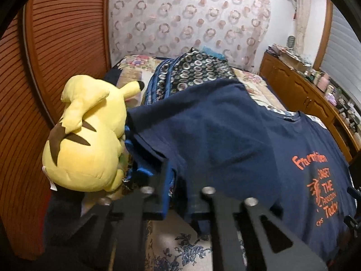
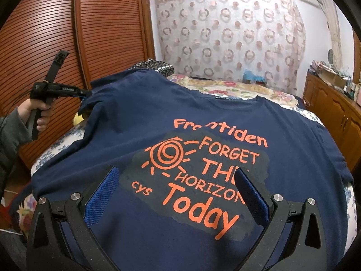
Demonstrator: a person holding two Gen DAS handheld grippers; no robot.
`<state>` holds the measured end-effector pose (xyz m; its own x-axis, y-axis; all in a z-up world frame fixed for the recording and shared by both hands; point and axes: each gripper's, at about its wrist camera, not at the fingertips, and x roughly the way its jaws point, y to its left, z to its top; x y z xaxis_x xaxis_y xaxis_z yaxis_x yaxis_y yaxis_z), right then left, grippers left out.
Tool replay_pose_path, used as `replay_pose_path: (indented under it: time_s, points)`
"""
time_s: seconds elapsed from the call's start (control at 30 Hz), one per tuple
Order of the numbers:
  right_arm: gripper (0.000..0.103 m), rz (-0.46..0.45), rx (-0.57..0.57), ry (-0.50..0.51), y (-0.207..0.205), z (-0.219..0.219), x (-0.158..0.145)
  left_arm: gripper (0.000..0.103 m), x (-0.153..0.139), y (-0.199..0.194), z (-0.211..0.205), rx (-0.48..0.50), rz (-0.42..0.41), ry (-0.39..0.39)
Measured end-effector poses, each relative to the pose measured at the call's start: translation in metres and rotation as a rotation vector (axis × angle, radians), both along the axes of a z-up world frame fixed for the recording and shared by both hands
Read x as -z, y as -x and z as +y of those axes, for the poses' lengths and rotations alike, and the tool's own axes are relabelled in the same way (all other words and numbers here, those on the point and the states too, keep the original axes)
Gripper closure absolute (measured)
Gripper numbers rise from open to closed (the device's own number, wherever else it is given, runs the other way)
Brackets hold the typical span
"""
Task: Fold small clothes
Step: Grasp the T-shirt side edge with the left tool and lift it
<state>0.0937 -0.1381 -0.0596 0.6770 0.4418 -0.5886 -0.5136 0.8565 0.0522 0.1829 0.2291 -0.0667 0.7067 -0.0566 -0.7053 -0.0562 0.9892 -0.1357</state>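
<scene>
Bed-spread T-shirt (image 2: 144,117) (sleeve clamped) by left tongs (image 2: 86,94).

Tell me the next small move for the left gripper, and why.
Probably carry the sleeve rightward across the print and lay it down. The left gripper is shut on that sleeve, lifted off the bed, while the rest of the shirt lies flat. The right gripper hovers open over the print, holding nothing.
</scene>
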Motion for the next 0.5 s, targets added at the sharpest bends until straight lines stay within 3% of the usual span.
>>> replay_pose_path:
  time_s: [0.3,0.47,0.5]
  points:
    - [0.000,0.007,0.005,-0.014,-0.001,-0.004,0.000,0.103,-0.040,0.015,-0.012,0.038,-0.101,-0.032]
    - [0.000,0.009,0.004,-0.015,-0.001,-0.004,0.000,0.103,-0.046,0.010,-0.018,0.036,-0.086,-0.098]
    - [0.000,0.009,0.005,-0.014,-0.001,-0.004,0.000,0.097,-0.043,0.006,-0.016,0.027,-0.059,-0.099]
